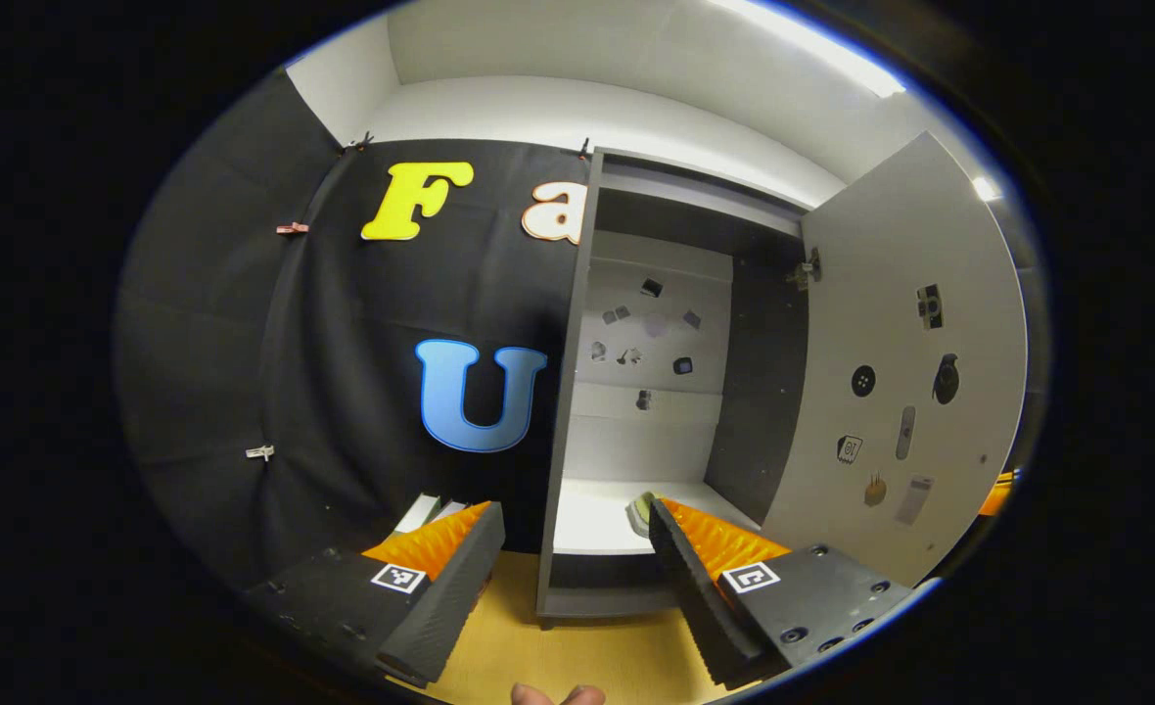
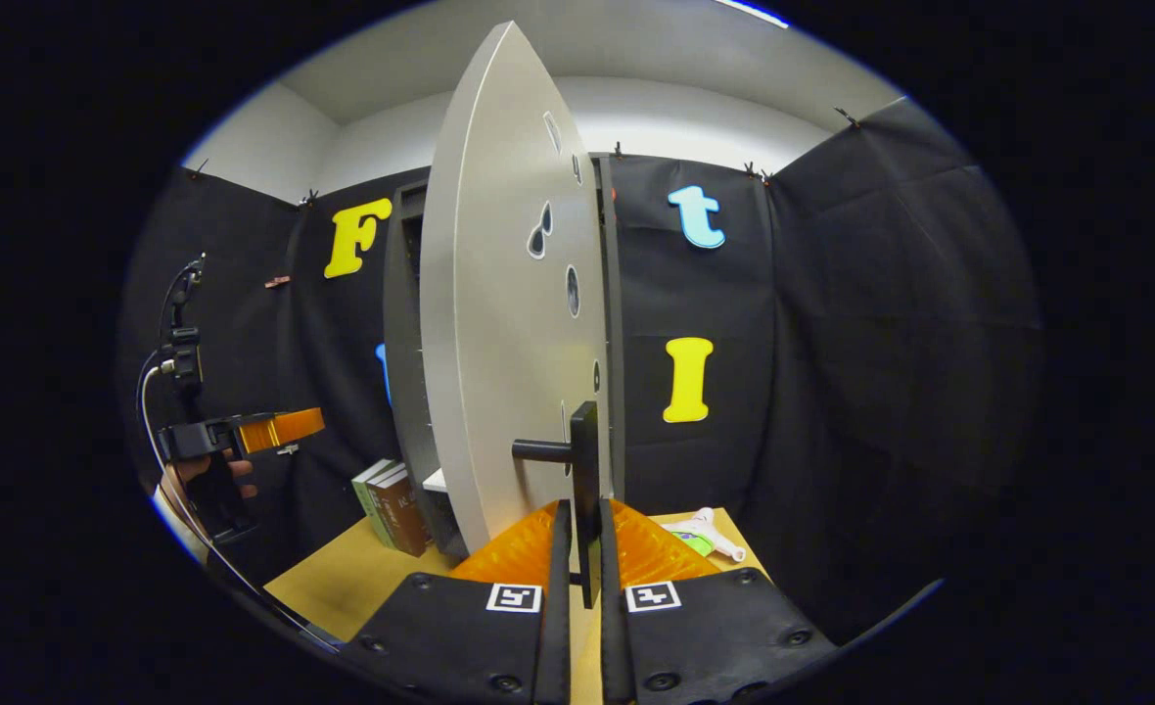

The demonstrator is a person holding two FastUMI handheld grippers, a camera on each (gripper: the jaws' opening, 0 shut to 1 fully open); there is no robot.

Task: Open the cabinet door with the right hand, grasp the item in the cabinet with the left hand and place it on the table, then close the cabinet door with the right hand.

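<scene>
Right hand-held gripper [image 2: 577, 548] is clamping the handle [image 2: 582, 470] of the door [image 2: 499, 323], which is standing wide open. Left hand-held gripper [image 1: 568, 548], fingers spread wide and holding nothing, is facing the cabinet [image 1: 656, 392] opening. The item [image 1: 640, 511] is lying on the shelf [image 1: 587, 514], at about 1 o'clock from the left gripper's midline, partly hidden behind its right finger. Advice: keep the door pinned open; steer the left gripper toward 1 o'clock until the item is sitting between the fingers, then close.
</scene>
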